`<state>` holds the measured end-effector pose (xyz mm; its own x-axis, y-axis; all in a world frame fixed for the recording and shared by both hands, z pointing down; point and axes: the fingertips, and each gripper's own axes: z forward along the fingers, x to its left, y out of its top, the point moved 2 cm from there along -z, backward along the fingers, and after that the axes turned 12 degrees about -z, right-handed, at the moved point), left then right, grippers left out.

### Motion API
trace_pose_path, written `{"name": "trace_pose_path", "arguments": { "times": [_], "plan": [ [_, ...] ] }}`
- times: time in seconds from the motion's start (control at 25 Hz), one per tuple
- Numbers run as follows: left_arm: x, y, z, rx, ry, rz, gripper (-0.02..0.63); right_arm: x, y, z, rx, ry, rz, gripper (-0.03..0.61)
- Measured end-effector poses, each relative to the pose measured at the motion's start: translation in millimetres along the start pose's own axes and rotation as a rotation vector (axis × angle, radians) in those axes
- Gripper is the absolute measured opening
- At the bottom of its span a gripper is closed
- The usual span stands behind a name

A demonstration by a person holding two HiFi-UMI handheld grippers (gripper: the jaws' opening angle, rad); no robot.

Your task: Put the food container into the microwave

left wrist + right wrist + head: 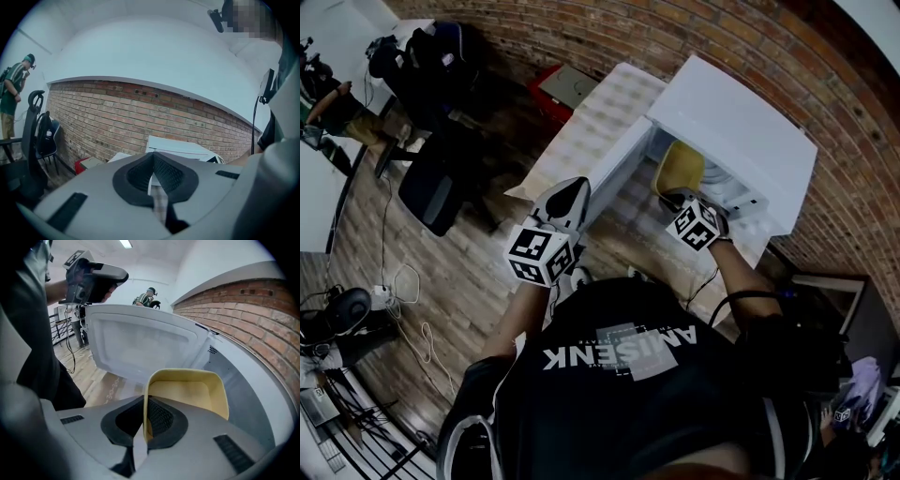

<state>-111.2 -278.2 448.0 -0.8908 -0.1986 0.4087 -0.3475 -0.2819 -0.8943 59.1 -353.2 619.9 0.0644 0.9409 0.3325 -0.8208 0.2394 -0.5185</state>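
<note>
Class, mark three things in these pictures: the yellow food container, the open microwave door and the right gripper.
food container (183, 392), right gripper view, on its inner wall.
microwave door (140, 345), right gripper view, on the inner panel.
right gripper (146, 404), right gripper view, between its fingertips, clamped on the container's rim.

A brick wall (694, 37) sweeps from 12 to 3 o'clock in the head view. At 12, a red box (567, 89) sits beside the checked-cloth worktop (600, 122). A black chair (436, 183) stands on the wooden floor (469, 281) at 10, and white cables (420, 328) trail at 8. In the left gripper view, a person in green (11, 89) stands at 9.
</note>
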Motion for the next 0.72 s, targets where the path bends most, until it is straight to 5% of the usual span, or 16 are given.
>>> {"name": "trace_pose_path", "arguments": {
  "times": [0.72],
  "plan": [
    [6.3,0.5,5.3,0.002,0.061,0.01,0.012,-58.8,-51.1,38.3,0.116,-0.052,0.094,0.043]
  ]
}}
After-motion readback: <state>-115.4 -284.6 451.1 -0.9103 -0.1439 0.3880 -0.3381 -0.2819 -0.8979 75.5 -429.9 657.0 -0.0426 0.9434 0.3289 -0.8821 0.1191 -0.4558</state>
